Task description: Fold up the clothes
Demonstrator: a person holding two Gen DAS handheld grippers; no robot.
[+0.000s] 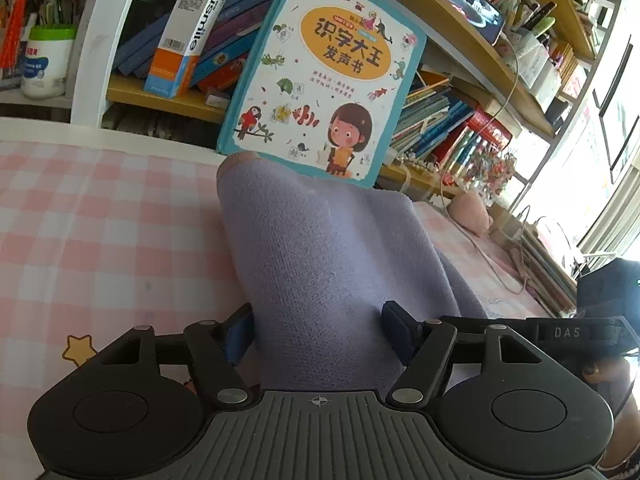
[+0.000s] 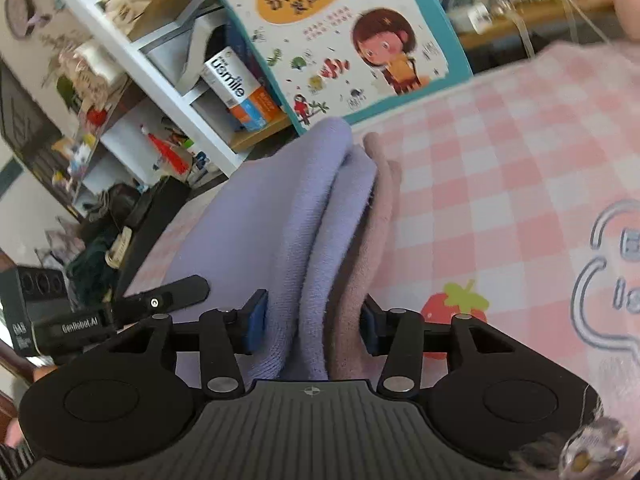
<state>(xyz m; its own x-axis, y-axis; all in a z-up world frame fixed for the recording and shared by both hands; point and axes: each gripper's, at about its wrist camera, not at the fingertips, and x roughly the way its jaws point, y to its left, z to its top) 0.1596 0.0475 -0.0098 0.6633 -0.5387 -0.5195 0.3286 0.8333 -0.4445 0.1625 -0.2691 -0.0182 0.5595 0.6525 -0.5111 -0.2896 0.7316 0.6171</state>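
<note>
our left gripper point(image 1: 318, 330) holds the lilac cloth point(image 1: 320, 248) mid-frame between wide jaws; our right gripper point(image 2: 314, 326) pinches its folded layers point(image 2: 312, 208) with narrower jaws. we should keep edges aligned and lay it flat. checked tablecloth point(image 1: 100, 220) lies open lower left; the picture book point(image 1: 324, 68) crowds the top.

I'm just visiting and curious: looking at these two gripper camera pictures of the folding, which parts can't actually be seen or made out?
- Lavender knitted garment: in the left wrist view its near end is hidden behind the left gripper.
- Dusty pink fabric layer: in the right wrist view the lavender folds cover most of it, so what it is stays unclear.
- Right gripper: cloth fills the gap; pad contact cannot be judged.
- Blue-bordered children's picture book: top cut off, title blurred.
</note>
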